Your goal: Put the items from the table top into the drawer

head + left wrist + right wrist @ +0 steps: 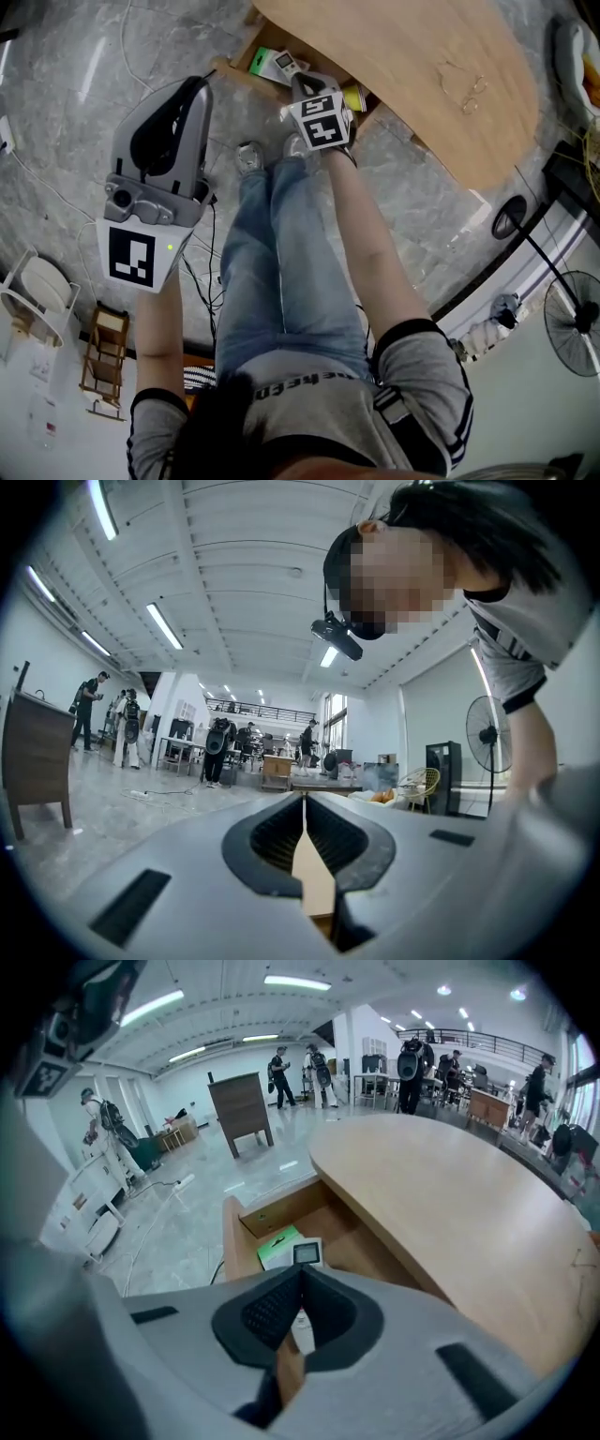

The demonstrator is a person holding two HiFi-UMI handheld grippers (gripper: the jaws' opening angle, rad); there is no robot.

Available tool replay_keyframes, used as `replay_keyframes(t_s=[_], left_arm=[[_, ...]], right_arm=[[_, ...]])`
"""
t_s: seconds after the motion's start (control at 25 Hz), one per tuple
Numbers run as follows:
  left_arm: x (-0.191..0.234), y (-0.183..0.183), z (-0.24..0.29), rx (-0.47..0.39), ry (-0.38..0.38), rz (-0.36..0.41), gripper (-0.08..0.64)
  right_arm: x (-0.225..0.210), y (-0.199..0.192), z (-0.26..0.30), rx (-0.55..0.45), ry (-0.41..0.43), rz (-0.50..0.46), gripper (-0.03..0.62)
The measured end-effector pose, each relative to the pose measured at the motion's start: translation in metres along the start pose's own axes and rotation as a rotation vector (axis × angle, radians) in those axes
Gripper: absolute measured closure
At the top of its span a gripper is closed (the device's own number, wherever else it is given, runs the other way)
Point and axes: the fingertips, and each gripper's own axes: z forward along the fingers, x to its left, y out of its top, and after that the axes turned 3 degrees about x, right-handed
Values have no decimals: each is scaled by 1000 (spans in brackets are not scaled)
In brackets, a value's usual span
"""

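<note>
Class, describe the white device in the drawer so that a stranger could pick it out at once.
Find the big wooden table and the open drawer under its edge. Inside lies a slim white device beside a green-and-white box. It alone has a small grey screen at one end.

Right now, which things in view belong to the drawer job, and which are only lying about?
Job: drawer, green box, white device, table top, right tool.
Lying about: fan, wooden rack, dark cabinet.
</note>
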Motion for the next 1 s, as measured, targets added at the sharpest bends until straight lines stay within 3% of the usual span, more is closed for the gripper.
replay_keyframes(t_s=[0.36, 0.52, 1.0], left_arm=[[-36, 25, 8, -12, -96, 19, 548], [-49, 54, 14, -60, -108, -11, 548], [-74, 101, 18, -33, -171, -18, 548]], right_arm=[[5, 13, -84, -182, -39, 121, 589], [7, 20, -135, -254, -73, 158, 589], [4, 63, -272, -461, -177, 240, 589]])
